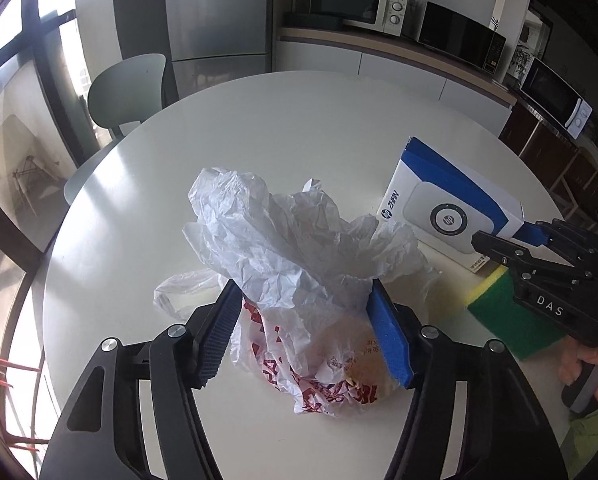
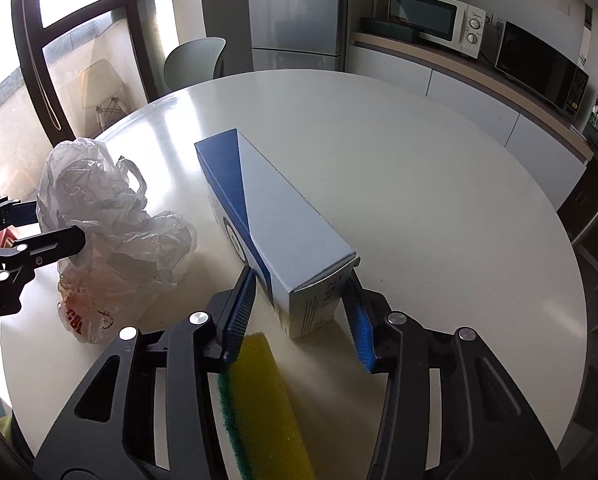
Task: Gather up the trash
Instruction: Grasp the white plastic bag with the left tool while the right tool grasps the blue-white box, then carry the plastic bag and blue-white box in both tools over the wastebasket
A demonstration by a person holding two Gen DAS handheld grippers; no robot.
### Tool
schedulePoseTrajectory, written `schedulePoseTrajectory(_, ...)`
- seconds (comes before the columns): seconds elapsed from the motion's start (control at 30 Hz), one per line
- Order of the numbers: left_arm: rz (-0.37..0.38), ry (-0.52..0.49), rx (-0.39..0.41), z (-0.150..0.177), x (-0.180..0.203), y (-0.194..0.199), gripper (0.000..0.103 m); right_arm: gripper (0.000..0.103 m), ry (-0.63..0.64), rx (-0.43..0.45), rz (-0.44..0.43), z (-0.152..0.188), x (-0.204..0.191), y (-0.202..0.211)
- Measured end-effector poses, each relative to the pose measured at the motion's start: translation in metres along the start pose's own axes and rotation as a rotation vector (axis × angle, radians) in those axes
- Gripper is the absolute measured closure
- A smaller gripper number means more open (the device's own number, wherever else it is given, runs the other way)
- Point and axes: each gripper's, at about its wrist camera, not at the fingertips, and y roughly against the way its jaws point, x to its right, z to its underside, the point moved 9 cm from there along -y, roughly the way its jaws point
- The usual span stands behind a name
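With both claws low over the round white tabletop (image 2: pixel 439 208), layout left to right: crumpled white plastic bag (image 1: pixel 295 248) with red print sits near the left rim, something round and tan inside it. Left claw (image 1: pixel 305 332) straddles the bag's lower half, both pads touching the plastic, pinching it. Next comes the blue-and-white HP box (image 2: pixel 275 224), standing on its long side just beside the bag. Right claw (image 2: pixel 301 312) brackets the box's near end, pads against both faces, gripping it. Yellow sponge (image 2: pixel 267 408) with a green scrub face lies at the near edge, under the right claw, just short of the box. Far half and right side of the tabletop are bare, rim unobstructed. Count: one bag, one box, one sponge, two claws. Beyond: one pale chair (image 1: pixel 127 88), three microwaves (image 1: pixel 359 8) along the counter.
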Motion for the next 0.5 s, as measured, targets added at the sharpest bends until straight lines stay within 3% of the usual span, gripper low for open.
schedulePoseTrajectory(0.07,-0.002,-0.003,-0.023,0.005,0.001,-0.008,0.068,0.070,-0.019,0.005,0.013,0.001,0.007,0.000)
schedulePoseTrajectory(0.17,0.007,0.009,-0.016,0.008,0.001,-0.008,0.086,0.071,-0.030,0.021,0.023,0.002,0.015,0.004)
schedulePoseTrajectory(0.5,0.031,0.029,0.083,0.002,0.006,0.033,0.091,0.073,-0.035,0.107,0.083,-0.011,0.032,0.036)
